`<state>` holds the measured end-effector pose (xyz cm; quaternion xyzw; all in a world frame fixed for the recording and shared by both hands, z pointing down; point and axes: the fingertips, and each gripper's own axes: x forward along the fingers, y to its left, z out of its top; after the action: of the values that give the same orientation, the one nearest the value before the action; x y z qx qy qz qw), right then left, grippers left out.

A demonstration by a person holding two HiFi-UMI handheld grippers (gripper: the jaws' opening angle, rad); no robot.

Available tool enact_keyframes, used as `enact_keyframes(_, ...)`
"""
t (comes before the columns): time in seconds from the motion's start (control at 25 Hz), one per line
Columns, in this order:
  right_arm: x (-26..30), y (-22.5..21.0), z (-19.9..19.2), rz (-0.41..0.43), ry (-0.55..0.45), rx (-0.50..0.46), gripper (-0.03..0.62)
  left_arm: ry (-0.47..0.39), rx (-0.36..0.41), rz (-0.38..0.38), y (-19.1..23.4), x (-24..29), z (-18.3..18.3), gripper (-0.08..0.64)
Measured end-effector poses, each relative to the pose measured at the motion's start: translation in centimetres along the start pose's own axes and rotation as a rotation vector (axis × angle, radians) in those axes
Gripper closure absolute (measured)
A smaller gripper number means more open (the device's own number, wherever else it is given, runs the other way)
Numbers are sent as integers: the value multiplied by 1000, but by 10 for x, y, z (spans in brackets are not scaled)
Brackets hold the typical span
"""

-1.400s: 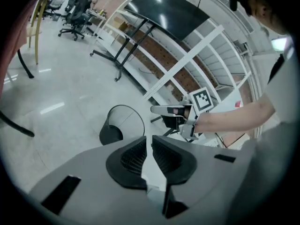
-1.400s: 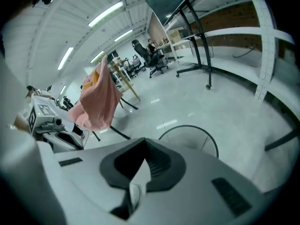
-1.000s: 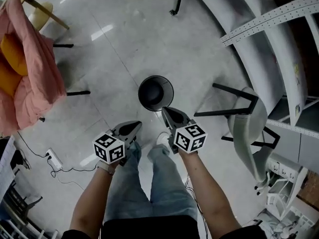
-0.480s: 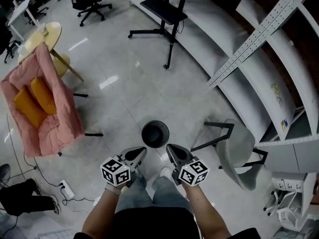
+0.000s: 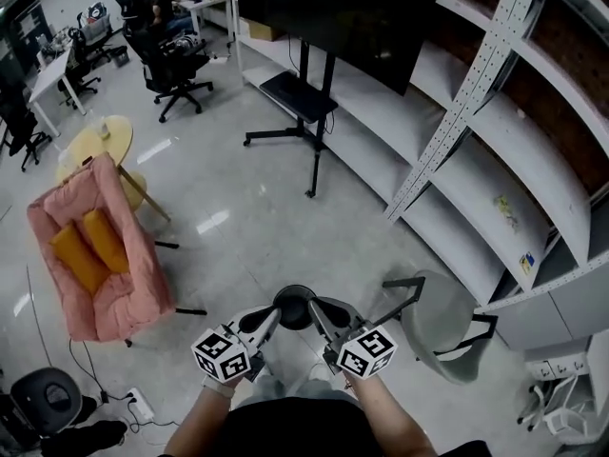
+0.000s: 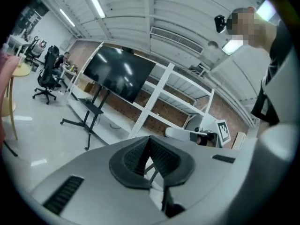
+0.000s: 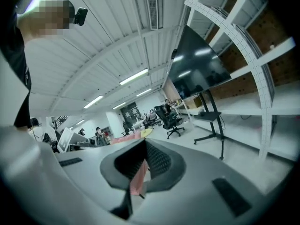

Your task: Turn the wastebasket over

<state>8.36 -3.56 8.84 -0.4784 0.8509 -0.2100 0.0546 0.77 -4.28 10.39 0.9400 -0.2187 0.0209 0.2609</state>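
Note:
The wastebasket (image 5: 294, 303), black and round, stands on the pale floor with its mouth up. It lies low in the head view, partly hidden behind my gripper tips. My left gripper (image 5: 273, 312) and right gripper (image 5: 315, 304) are held up side by side in front of my body, well above the basket, touching nothing. Both are shut and empty. In the left gripper view the dark pads (image 6: 159, 159) meet, with shelving beyond. In the right gripper view the pads (image 7: 159, 161) also meet, with the office floor beyond.
A pink armchair (image 5: 95, 255) with orange cushions stands at the left, a grey chair (image 5: 442, 336) at the right. White shelving (image 5: 495, 160) runs along the right wall. A screen stand (image 5: 304, 93) is farther off. A power strip (image 5: 138, 406) lies at the lower left.
Both grippers have risen, still shut. The head view has lifted, so the wastebasket looks smaller and lower, and more of the room shows.

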Motion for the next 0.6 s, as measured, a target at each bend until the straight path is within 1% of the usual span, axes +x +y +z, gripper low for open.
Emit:
enact_keyframes(0.12, -4, 10, 32, 17, -41, -24, 583, -44, 72, -10, -17, 1, 34, 546)
enact_keyframes(0.24, -9, 22, 54, 27, -64, -48, 583, -100, 113, -44, -33, -4, 67, 546)
enact_keyframes(0.36, -10, 31, 74, 42, -91, -86, 583, -150, 150, -59, -43, -5, 94, 546)
enact_keyframes(0.6, -12, 36, 95, 55, -120, -130, 584, -172, 154, -102, -53, -1, 106, 546)
